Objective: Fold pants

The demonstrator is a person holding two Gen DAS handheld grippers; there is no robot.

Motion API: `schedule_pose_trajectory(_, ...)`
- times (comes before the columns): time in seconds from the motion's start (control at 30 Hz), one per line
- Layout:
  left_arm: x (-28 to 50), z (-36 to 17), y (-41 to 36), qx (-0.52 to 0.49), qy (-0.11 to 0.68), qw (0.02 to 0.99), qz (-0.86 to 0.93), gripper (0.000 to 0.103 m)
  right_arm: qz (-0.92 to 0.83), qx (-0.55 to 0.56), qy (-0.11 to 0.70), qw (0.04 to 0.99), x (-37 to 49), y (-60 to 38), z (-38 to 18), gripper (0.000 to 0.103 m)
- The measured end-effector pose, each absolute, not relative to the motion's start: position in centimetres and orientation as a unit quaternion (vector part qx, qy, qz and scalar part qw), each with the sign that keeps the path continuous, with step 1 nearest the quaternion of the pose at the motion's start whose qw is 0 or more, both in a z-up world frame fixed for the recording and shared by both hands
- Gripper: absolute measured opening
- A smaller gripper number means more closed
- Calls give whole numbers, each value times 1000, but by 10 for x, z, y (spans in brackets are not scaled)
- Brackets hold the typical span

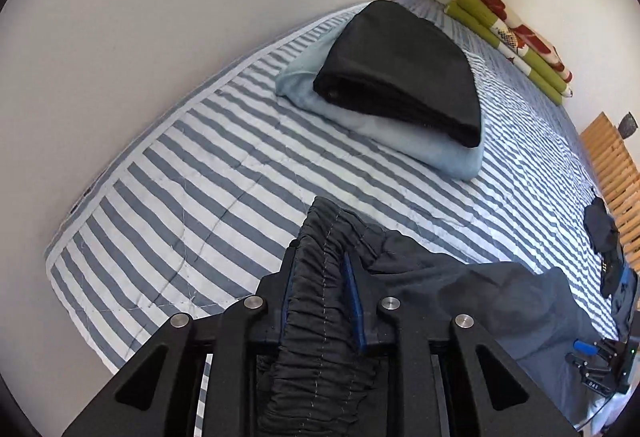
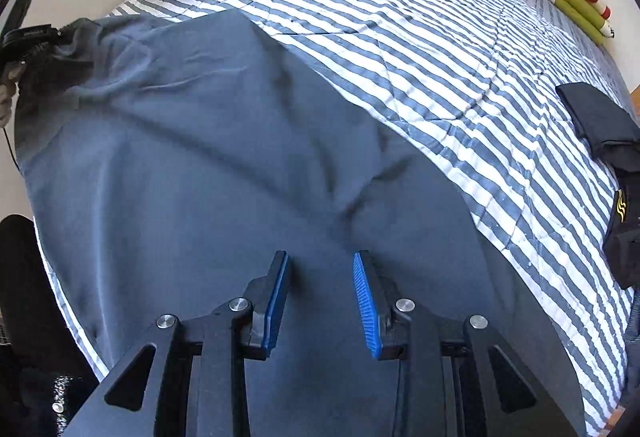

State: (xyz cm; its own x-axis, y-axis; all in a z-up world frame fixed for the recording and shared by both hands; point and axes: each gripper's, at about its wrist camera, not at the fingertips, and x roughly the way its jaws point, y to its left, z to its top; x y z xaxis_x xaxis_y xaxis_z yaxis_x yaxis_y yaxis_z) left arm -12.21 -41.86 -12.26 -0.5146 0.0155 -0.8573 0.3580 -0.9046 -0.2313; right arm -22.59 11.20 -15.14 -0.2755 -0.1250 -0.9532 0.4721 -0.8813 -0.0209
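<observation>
The dark blue-grey pants [image 2: 200, 157] lie spread over the near part of the striped bed quilt [image 2: 420, 37]. Their gathered elastic waistband [image 1: 320, 277] runs up between the fingers of my left gripper [image 1: 318, 261], which is shut on it; the same gripper [image 2: 28, 41] shows at the far left of the right wrist view, holding the bunched waistband. My right gripper [image 2: 320, 257] points down over the middle of the pants cloth, open, with nothing between its blue pads [image 2: 366, 301]. It also appears at the lower right edge as the right gripper [image 1: 592, 357].
A folded black garment on a folded light-blue one [image 1: 400, 77] sits near the wall side of the bed. A green floral blanket [image 1: 516, 37] lies at the far end. Another dark garment [image 2: 600, 121] rests by the right edge, beside wooden slats [image 1: 612, 165].
</observation>
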Motion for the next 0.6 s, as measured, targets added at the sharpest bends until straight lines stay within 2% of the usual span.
schedule_pose_trajectory(0.07, -132, -141, -426, 525, 194, 107, -822, 36, -781, 576, 157, 186, -226, 117, -155, 32)
schedule_pose_trajectory(0.1, -135, -142, -428, 527, 196, 111, -819, 42, -779, 578, 155, 188, -227, 117, -156, 32)
schedule_pose_trajectory(0.27, -119, -100, -452, 473, 196, 134, -848, 52, -785, 569, 142, 199, -230, 118, -140, 32)
schedule_pose_trajectory(0.37, -94, -66, -453, 436, 189, 128, -870, 51, -795, 555, 123, 211, -238, 111, -125, 32)
schedule_pose_trajectory(0.43, -84, -56, -433, 438, 155, 98, -880, 49, -799, 547, 107, 224, -245, 102, -120, 32)
schedule_pose_trajectory(0.5, -78, -58, -411, 449, 127, 76, -881, 45, -800, 544, 96, 236, -253, 87, -118, 32)
schedule_pose_trajectory(0.6, -70, -78, -389, 474, 126, 31, -871, 44, -795, 539, 97, 260, -255, 58, -121, 32)
